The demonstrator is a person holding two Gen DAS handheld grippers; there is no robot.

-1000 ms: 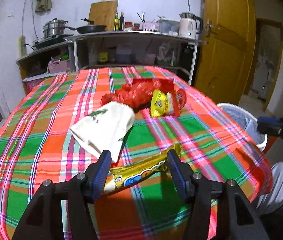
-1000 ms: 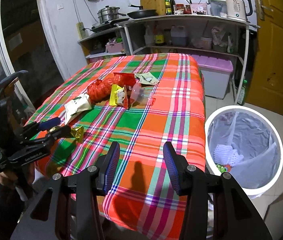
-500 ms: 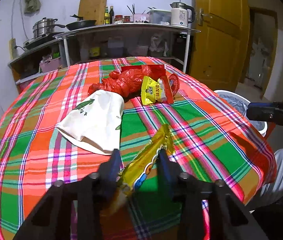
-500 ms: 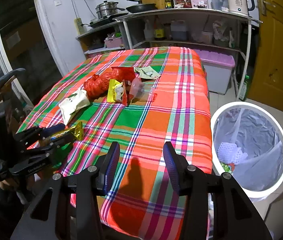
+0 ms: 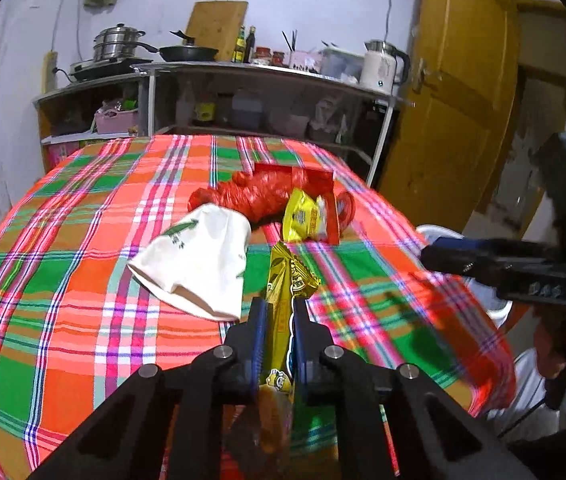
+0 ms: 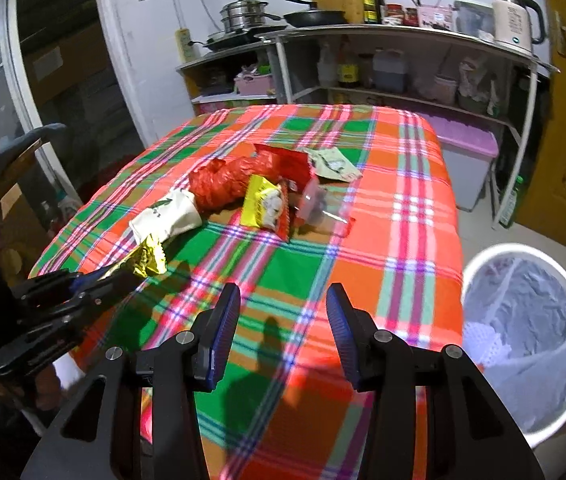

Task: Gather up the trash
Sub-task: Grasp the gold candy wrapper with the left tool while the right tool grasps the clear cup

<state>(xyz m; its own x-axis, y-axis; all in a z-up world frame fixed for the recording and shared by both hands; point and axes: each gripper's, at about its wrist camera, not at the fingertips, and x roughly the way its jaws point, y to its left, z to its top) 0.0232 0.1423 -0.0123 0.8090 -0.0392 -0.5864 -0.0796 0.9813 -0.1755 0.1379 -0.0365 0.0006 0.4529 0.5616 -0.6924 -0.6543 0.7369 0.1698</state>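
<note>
Left gripper (image 5: 278,312) has just clamped the gold snack wrapper (image 5: 287,276), previously lying between spread jaws.
Right gripper (image 6: 283,312) hovers, tilted down, jaws apart and empty, over the plaid tablecloth (image 6: 403,216).

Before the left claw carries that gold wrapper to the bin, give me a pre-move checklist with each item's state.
1. Left claw shut on the gold wrapper: ok; its jaws have just been closing and now pinch the wrapper between them.
2. Wrapper lifted off the plaid tablecloth: cannot tell; its free end sticks up past the fingertips.
3. White bin open, with room inside: ok.
4. Right claw empty: ok; jaws apart, nothing between them.
5. Carry path to the bin free: not ok; the right claw sits between the left claw and the bin.
6. Remaining trash on the table: not ok; white pouch, red bag and yellow packet still lie there.
</note>
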